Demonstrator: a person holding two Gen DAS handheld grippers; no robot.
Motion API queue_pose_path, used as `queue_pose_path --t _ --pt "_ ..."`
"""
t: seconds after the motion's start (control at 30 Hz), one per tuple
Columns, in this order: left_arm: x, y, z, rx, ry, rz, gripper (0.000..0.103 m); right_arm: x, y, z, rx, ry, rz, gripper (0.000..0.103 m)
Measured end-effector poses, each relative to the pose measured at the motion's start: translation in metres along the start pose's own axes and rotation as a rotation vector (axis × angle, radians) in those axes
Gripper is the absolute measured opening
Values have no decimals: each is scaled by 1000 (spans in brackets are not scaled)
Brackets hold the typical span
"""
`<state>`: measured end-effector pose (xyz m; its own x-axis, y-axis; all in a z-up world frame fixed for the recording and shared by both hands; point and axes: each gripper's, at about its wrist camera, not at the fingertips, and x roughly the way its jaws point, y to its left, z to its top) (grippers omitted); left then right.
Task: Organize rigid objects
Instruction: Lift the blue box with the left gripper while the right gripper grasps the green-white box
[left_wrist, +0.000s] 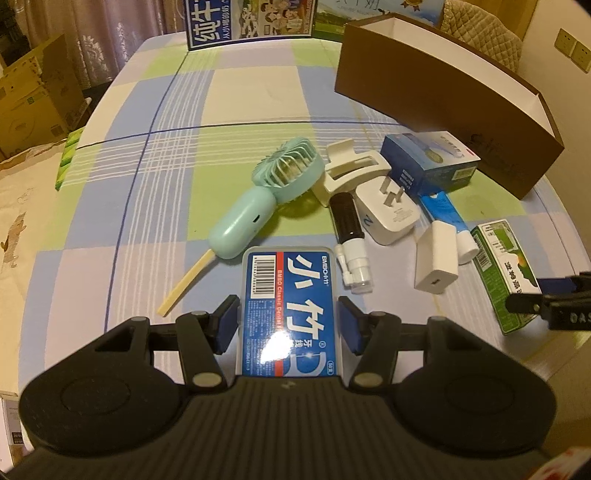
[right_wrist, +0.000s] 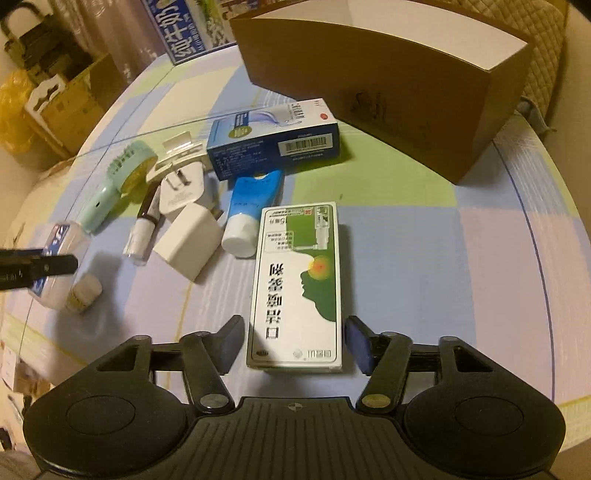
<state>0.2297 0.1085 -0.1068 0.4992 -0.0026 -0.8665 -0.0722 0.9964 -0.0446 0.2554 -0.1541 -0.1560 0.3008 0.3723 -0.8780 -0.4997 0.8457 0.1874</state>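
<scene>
My left gripper (left_wrist: 290, 325) is shut on a blue dental floss box (left_wrist: 290, 295), which stands up lengthwise between the pads. In the right wrist view the same box (right_wrist: 61, 236) shows at the far left, held above the table. My right gripper (right_wrist: 295, 343) is low over the table, straddling the near end of a green-and-white medicine box (right_wrist: 295, 284) that lies flat. Thin gaps show between the pads and the box's sides. The open brown cardboard box (left_wrist: 443, 92) stands at the back right.
A loose pile lies mid-table: mint hand fan (left_wrist: 258, 195), cream clip (left_wrist: 351, 166), black spray bottle (left_wrist: 349, 236), white plug (left_wrist: 388, 218), white charger (left_wrist: 437, 258), blue tube (left_wrist: 447, 218), blue carton (left_wrist: 428, 158). A wooden stick (left_wrist: 188, 280) and small bottle (right_wrist: 85, 293) lie nearer.
</scene>
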Motion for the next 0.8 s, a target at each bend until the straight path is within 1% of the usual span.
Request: queue_pose_path --t 0.23,0.37,0.4,0.43,0.5,0.63,0.8 --pt "3 -2 2 28 6 -18 53 18 6 14 -9 -18 -53 61" --pt "5 -4 4 34 5 -26 53 27 9 17 -16 1 -67 60" --pt "5 -6 5 40 4 -30 53 27 11 16 -28 -1 -75 59" --pt "5 -8 7 49 2 -36 53 27 13 15 -41 -4 -89 53" --pt "3 -12 10 67 -4 -48 53 24 16 13 -42 -1 -101 52" --pt "0 -22 18 107 -14 -74 53 11 21 9 -25 2 -97 52" --pt "-7 -38 42 140 -40 -111 53 -22 26 17 16 -57 -68 52"
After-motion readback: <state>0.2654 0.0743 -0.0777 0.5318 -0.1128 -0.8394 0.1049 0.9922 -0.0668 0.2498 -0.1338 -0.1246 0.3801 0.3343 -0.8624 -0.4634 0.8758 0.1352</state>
